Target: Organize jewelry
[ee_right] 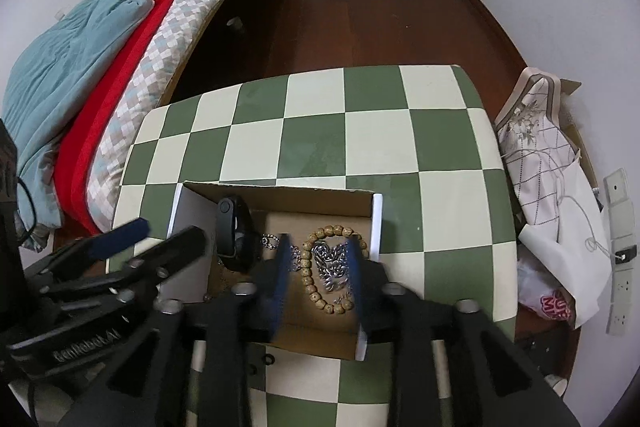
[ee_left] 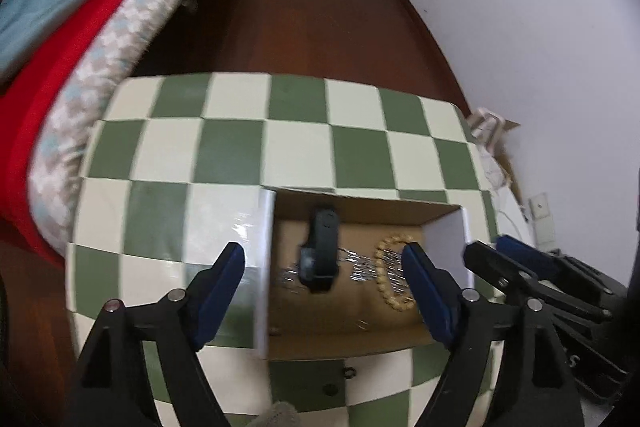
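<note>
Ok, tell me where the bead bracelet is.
The bead bracelet lies inside the cardboard box, right half, ringing a silver chain, between the right gripper fingers in the right wrist view.

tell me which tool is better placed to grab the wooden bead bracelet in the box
Right. The right tool is open with its blue fingers on either side of the round wooden bead bracelet inside the brown cardboard box. The left tool is open too, but centred over the black smartwatch.

left wrist: close above, facing down-forward | right wrist: likewise | shared: open box (ee_left: 360, 327) on checkered table (ee_right: 372, 143)
</note>
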